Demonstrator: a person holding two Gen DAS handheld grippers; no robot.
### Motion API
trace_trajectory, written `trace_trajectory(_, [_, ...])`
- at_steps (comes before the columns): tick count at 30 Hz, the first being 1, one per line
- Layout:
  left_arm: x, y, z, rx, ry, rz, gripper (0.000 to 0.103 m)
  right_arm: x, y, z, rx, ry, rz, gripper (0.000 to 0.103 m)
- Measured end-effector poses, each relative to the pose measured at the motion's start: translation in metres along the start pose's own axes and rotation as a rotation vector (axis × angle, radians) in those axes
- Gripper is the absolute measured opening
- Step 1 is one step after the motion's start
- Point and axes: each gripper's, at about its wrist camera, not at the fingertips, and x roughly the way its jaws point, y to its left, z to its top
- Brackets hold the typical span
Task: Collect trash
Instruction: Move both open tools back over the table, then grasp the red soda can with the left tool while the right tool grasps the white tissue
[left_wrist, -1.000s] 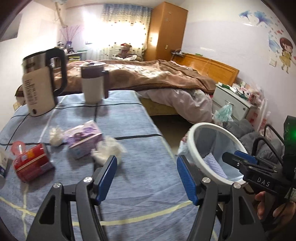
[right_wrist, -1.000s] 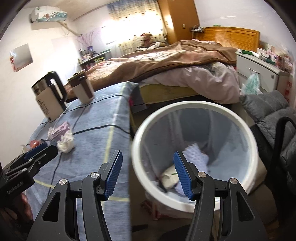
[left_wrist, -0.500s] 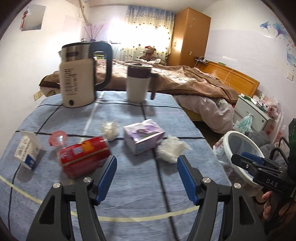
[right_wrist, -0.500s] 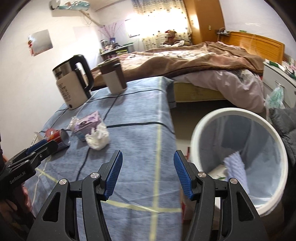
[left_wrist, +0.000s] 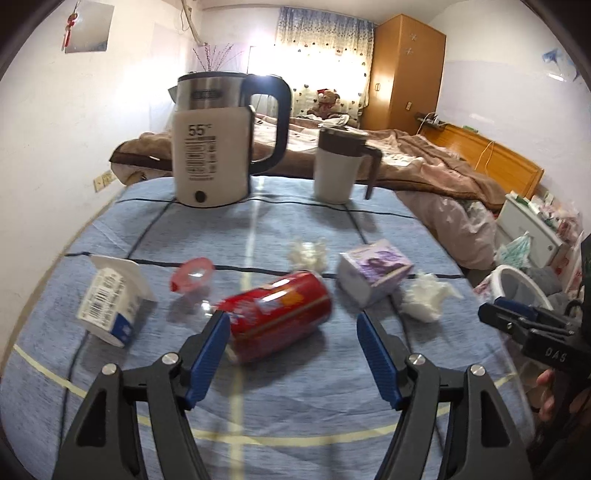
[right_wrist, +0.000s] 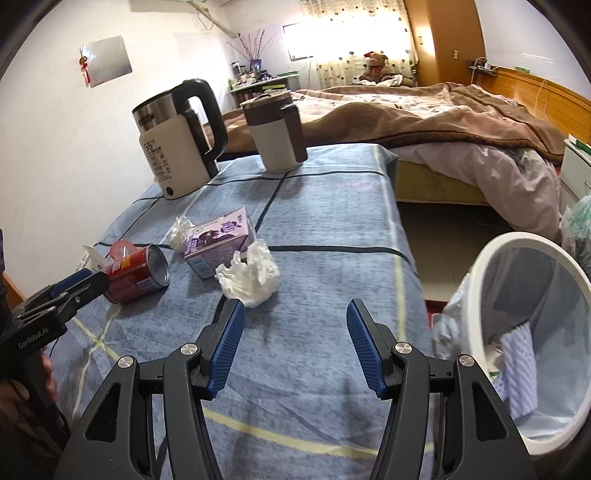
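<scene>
On the blue tablecloth lie a red can (left_wrist: 280, 314) on its side, a purple carton (left_wrist: 375, 271), two crumpled tissues (left_wrist: 424, 297) (left_wrist: 308, 253), a white carton (left_wrist: 110, 299) and a pink lid (left_wrist: 192, 275). My left gripper (left_wrist: 291, 325) is open, its left finger beside the can. My right gripper (right_wrist: 295, 317) is open and empty, just short of the near tissue (right_wrist: 251, 277). The can (right_wrist: 142, 273) and carton (right_wrist: 218, 240) also show in the right wrist view. The white trash bin (right_wrist: 524, 258) stands off the table's right edge.
A kettle (left_wrist: 218, 144) and a lidded mug (left_wrist: 340, 166) stand at the table's far edge. A bed (right_wrist: 424, 110) with a brown blanket lies behind. A nightstand (left_wrist: 532, 232) and clutter are by the bin (left_wrist: 517, 284).
Both grippers have swung left from the bin to the table. The left one now faces the red can; the right one now faces the near tissue. Both stay open.
</scene>
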Motion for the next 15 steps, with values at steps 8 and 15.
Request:
trace_trajectory(8, [0.013, 0.025, 0.006, 0.016, 0.026, -0.021, 0.074, 0.023, 0.02, 0.012, -0.073, 0.019, 0.048, 0.059])
trace_trajectory(15, [0.024, 0.03, 0.012, 0.022, 0.038, -0.079, 0.074, 0.045, 0.033, 0.021, -0.108, 0.059, 0.066, 0.06])
